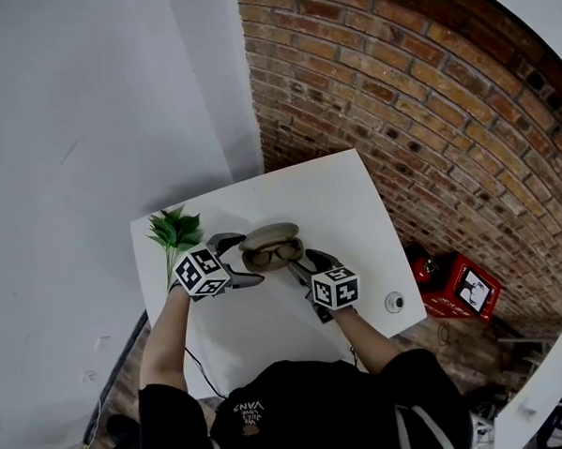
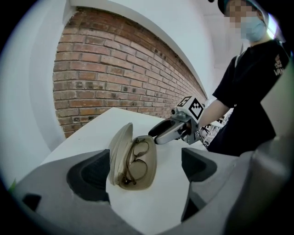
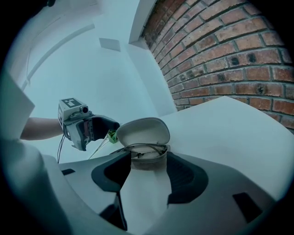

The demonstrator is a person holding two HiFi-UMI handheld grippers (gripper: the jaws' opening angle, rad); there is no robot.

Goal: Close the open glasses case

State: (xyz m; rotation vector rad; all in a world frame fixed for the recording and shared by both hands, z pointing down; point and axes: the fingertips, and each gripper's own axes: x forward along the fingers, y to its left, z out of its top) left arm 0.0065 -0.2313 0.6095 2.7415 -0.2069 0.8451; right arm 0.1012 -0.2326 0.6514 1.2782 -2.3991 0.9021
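Observation:
A beige glasses case lies open on the white table, its lid raised and brown-framed glasses resting in the tray. My left gripper is at the case's left end, jaws open, and the case lies between its pads without touching them. My right gripper is at the case's right end, also open, its jaws straddling the near end of the case. Each gripper sees the other across the case: the right gripper and the left gripper.
A green plant sprig lies at the table's left edge, behind the left gripper. A small round object sits at the table's near right corner. A brick wall borders the right side, with a red box on the floor below.

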